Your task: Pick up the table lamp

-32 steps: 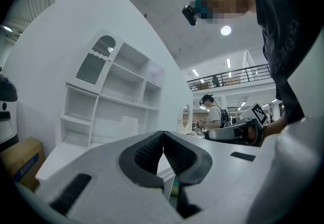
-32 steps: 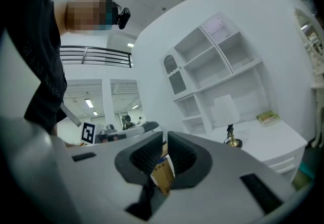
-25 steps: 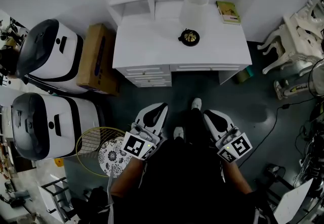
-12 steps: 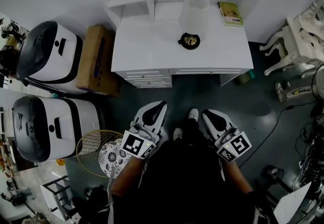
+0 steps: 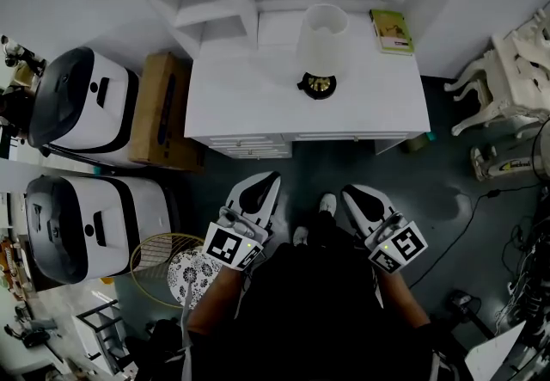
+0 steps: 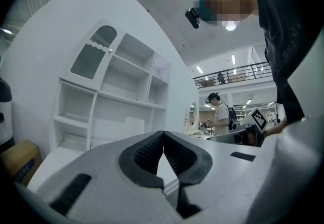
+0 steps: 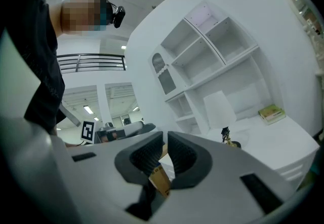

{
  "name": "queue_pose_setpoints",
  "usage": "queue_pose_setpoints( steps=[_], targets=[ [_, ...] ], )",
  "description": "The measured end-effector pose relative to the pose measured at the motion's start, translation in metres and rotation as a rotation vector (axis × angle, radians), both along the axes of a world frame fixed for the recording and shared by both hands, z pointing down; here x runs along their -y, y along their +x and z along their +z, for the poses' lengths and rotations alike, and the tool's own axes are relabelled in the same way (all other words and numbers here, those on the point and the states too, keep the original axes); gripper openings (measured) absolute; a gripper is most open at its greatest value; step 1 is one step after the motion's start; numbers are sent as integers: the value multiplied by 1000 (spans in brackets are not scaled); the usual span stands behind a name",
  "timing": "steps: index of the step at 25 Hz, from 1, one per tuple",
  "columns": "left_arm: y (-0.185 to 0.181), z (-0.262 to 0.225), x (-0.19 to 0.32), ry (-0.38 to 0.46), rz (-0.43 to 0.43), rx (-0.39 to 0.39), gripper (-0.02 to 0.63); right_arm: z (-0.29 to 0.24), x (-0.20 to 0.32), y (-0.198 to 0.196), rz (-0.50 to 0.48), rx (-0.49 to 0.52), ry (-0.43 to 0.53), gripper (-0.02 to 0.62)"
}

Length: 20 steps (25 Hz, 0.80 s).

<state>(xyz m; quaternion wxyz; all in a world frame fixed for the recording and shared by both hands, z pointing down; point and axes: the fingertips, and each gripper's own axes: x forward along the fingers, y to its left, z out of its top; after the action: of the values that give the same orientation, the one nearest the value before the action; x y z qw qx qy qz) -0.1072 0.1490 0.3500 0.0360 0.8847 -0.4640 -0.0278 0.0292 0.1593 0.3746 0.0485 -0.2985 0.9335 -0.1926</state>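
Note:
The table lamp (image 5: 322, 44), with a white shade and a dark, brass-coloured base (image 5: 319, 85), stands upright on the white desk (image 5: 258, 104), near its back edge. Both grippers are held low in front of the person, well short of the desk. My left gripper (image 5: 260, 188) is shut and empty. My right gripper (image 5: 354, 196) is also shut with nothing in it. In the right gripper view the lamp (image 7: 219, 109) shows far ahead, right of the jaws. The left gripper view looks at the white shelves (image 6: 116, 106).
A green book (image 5: 391, 31) lies on the desk right of the lamp. A cardboard box (image 5: 159, 108) and two white-and-black machines (image 5: 82, 100) stand left. A racket (image 5: 163, 250) lies by my left gripper. A white chair (image 5: 516, 78) and cables (image 5: 464, 216) are at the right.
The desk and lamp have slid lower in the head view as the person steps closer. Both grippers stay shut and keep their place in front of the body.

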Motion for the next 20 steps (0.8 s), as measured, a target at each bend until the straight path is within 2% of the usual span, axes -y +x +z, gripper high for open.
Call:
queue_pose_setpoints(
  steps=[13, 20],
  targets=[
    [28, -6, 70, 2, -17, 13, 18, 6, 73, 23, -32, -7, 10, 44],
    [37, -5, 92, -26, -50, 17, 18, 18, 99, 35, -50, 5, -18, 44]
  ],
)
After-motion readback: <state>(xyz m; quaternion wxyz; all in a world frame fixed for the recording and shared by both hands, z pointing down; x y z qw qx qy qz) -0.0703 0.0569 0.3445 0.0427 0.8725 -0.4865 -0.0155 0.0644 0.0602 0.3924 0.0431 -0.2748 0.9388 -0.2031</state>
